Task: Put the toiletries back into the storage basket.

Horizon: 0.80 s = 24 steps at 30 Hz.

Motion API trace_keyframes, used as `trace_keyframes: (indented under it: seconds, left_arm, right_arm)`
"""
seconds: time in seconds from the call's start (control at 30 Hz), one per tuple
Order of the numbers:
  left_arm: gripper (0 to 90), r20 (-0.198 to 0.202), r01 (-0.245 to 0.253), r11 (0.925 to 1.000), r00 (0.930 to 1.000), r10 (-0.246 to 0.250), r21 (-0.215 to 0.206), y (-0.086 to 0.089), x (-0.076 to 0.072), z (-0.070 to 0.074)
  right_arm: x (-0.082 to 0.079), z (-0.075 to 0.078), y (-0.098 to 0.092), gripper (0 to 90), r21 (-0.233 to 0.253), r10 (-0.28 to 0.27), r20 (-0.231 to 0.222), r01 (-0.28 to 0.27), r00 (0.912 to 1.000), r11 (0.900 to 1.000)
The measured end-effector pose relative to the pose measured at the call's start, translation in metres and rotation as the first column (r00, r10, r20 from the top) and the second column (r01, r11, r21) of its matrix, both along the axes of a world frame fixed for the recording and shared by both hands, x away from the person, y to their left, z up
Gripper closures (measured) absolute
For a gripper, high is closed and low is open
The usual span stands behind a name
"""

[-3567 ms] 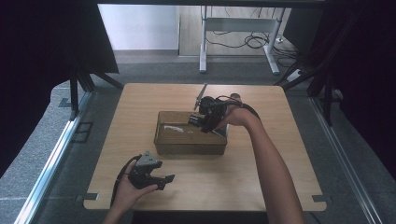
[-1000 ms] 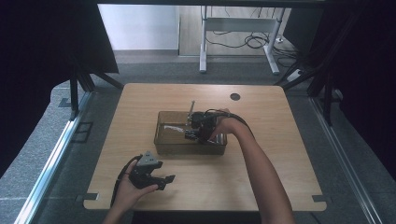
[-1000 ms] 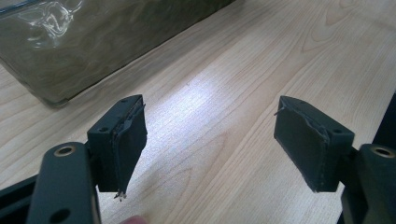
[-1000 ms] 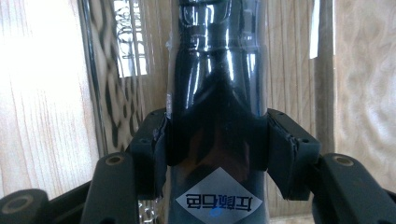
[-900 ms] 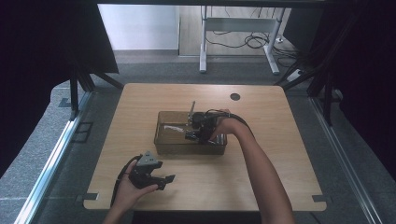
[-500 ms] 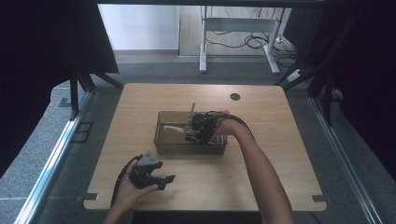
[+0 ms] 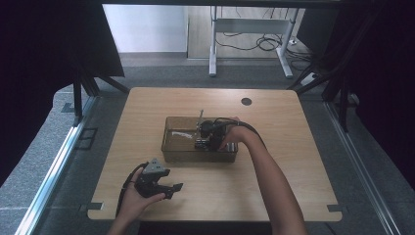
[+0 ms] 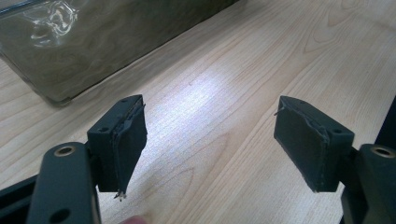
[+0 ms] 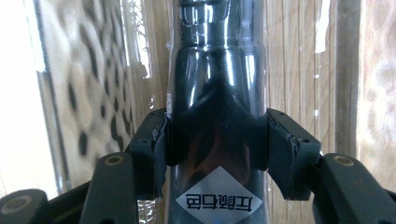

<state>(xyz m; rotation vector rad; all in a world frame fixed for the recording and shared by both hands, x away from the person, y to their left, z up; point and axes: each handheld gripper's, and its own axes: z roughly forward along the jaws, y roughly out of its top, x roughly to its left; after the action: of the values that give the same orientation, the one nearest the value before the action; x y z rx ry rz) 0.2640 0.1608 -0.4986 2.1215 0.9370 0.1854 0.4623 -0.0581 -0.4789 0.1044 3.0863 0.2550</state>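
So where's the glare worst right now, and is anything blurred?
Right gripper view: bright streaks on the dark bottle, left edge washed white, label sharp. Left gripper view: one soft bright patch on the table, jaws crisp. High view: dim, the clear bin murky.

from the high view i get a dim, muted picture: the sides fall off into near black, while the floor strip at the top is washed pale by light coming from the far end. the table (image 7: 293,147) is evenly lit, shadows under the arms soft and faint. the tray (image 7: 177,149) looks murky, with one small white glint inside. detail here is coarse and a bit soft. in the left gripper view a bright patch of glare sits on the wood between the jaws, and the tray wall (image 8: 93,51) is slightly blurred. in the right gripper view the left edge is blown out white, the bottle (image 9: 217,93) carries streaky reflections, and the background is out of focus.
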Motion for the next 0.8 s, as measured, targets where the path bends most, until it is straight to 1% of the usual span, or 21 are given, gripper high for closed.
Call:
trace_keyframes:
  seconds: [0.03,0.07,0.1,0.17,0.23,0.3,0.47,0.53,0.6,0.63,0.7,0.77,0.8]
  left_arm:
    - [25.8,-0.001,0.001,1.0000,1.0000,-0.001,0.001,0.000,0.000,0.000]
    - [25.8,0.000,0.001,1.0000,1.0000,-0.001,0.001,0.000,0.000,0.000]
    - [25.8,-0.002,0.000,1.0000,1.0000,0.000,0.002,0.000,0.000,0.000]
    - [25.8,-0.001,0.002,1.0000,1.0000,-0.002,0.002,0.000,0.000,0.000]
    - [25.8,-0.001,0.002,1.0000,1.0000,-0.002,0.000,0.000,0.000,0.000]
    - [25.8,0.000,0.000,1.0000,1.0000,0.000,-0.001,0.000,0.000,0.000]
    - [25.8,0.000,0.003,1.0000,1.0000,-0.003,0.001,0.001,0.000,0.000]
    - [25.8,-0.001,0.001,1.0000,1.0000,-0.001,0.001,0.000,0.000,0.000]
    - [25.8,-0.002,0.001,1.0000,1.0000,-0.001,0.002,0.000,0.000,-0.001]
    - [25.8,-0.003,0.002,1.0000,1.0000,-0.001,0.001,0.000,0.000,-0.001]
    - [25.8,-0.004,0.001,1.0000,1.0000,-0.001,-0.001,0.000,0.000,-0.001]
    - [25.8,-0.002,0.003,1.0000,1.0000,-0.003,0.001,0.000,0.000,0.000]
    - [25.8,-0.002,0.002,1.0000,1.0000,-0.002,0.000,0.000,0.001,0.000]
  right_arm:
    - [0.001,-0.001,-0.001,44.6,0.005,0.003,-0.002,-0.003,1.0000,1.000]
    - [0.001,-0.001,-0.001,44.6,0.002,-0.013,-0.010,0.013,0.9999,1.000]
    - [0.002,-0.001,-0.001,44.5,0.005,-0.006,-0.010,0.006,0.9999,1.000]
    - [0.003,-0.003,-0.002,44.2,-0.005,-0.030,-0.025,0.030,0.9992,1.000]
    - [0.006,-0.005,-0.004,43.9,-0.002,-0.034,-0.032,0.034,0.9989,0.999]
    - [0.008,-0.006,-0.005,43.4,-0.003,-0.053,-0.047,0.053,0.9975,0.999]
    - [0.009,-0.006,-0.007,41.3,0.021,-0.064,-0.060,0.065,0.9962,0.998]
    - [0.009,-0.003,-0.008,39.2,0.035,-0.080,-0.061,0.082,0.9950,0.996]
    - [0.010,0.000,-0.010,39.4,0.054,-0.095,-0.087,0.100,0.9917,0.994]
    - [0.009,0.002,-0.011,39.4,0.058,-0.093,-0.078,0.097,0.9926,0.994]
    - [0.009,0.003,-0.012,39.6,0.066,-0.102,-0.081,0.108,0.9915,0.992]
    - [0.008,0.006,-0.014,39.6,0.067,-0.110,-0.066,0.115,0.9917,0.991]
    - [0.008,0.008,-0.015,39.6,0.075,-0.113,-0.064,0.118,0.9915,0.990]
